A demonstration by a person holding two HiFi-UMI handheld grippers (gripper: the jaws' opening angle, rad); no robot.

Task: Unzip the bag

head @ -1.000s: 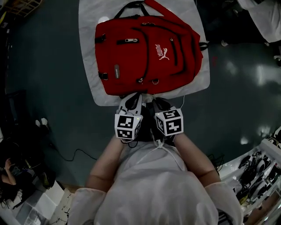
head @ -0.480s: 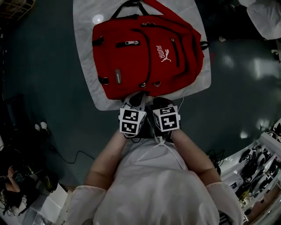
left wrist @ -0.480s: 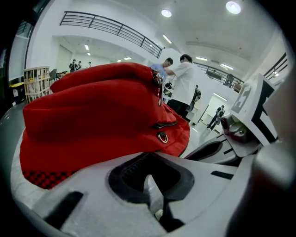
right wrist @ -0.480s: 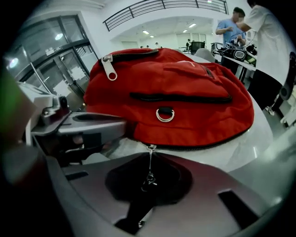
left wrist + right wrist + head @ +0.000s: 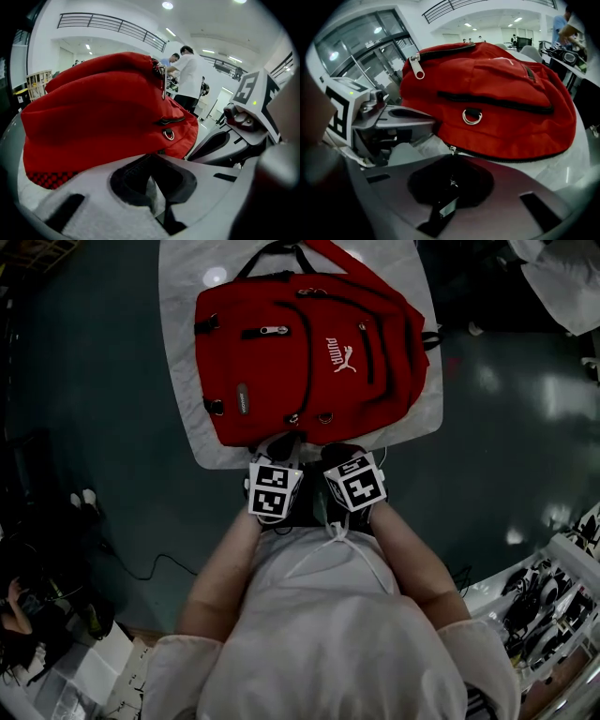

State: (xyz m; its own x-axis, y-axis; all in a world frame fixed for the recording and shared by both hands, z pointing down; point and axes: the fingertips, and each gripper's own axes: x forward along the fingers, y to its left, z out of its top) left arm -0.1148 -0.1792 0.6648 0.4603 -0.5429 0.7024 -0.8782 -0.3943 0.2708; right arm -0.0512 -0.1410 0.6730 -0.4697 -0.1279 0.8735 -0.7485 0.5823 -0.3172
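Across most of the white, cloth-like tabletop [image 5: 180, 343] lies the red fabric bag [image 5: 281, 381]. Its front faces up, with the black carry loop [image 5: 272, 251] at the far edge and the rounded base toward the near edge. Black zipper lines curve over its padded front, and a white logo [image 5: 339, 354] sits right of the middle.

At the near edge, the left gripper [image 5: 152, 185] and right gripper [image 5: 451, 183] are held side by side, just short of the bag's base. Each carries a white cube [image 5: 274, 491] printed with black squares. Both pairs of smooth grey jaws are clenched, dark pads together. A tiny glint shows in the right pair's recess, too small to identify.

Just beyond the right gripper's tips, a small metal slider [image 5: 451, 149] sits on the black toothed zipper rimming the bag's base. Above it, a silver D-ring [image 5: 472, 117] hangs from a black tab. A larger silver pull [image 5: 416, 66] dangles from the upper zipper.
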